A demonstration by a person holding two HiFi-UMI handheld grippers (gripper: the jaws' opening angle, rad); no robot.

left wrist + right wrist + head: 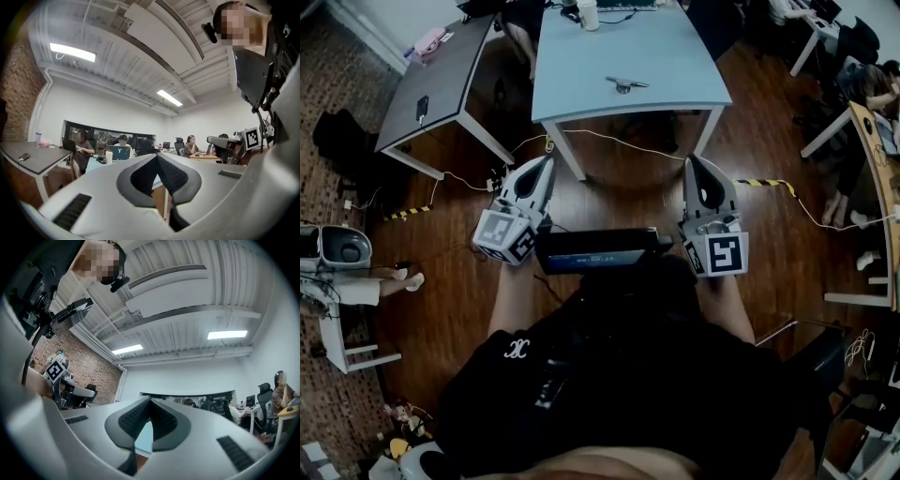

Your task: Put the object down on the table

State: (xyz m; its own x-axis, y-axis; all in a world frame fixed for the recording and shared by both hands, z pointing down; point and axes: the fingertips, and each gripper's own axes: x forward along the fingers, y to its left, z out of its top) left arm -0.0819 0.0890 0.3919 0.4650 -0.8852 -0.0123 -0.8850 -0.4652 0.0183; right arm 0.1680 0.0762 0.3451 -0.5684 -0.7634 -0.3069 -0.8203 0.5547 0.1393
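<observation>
Spanning most of the head view, a dark wooden floor [441, 309] carries two desks set side by side: a pale blue desk [581, 66] ahead and a grey desk [441, 84] to its left.

The person [619, 375], in black, stands back from the blue desk's near edge and holds one gripper in each hand, with a black box-shaped device [598, 251] between the two at chest level. The left gripper [546, 161] has its jaws pressed together with nothing between them, and so has the right gripper [692, 159]. Both point toward the blue desk.

One small grey metal object [625, 84] lies flat on the blue desk, right of its middle and well clear of every edge, apart from both grippers. Its long axis runs across the desk from left edge to right edge, and the right end is tipped slightly toward the near edge.

One white cup [588, 13] stands upright at the blue desk's far edge; what it holds cannot be made out. One dark phone [422, 108] lies close to the grey desk's near edge.
</observation>
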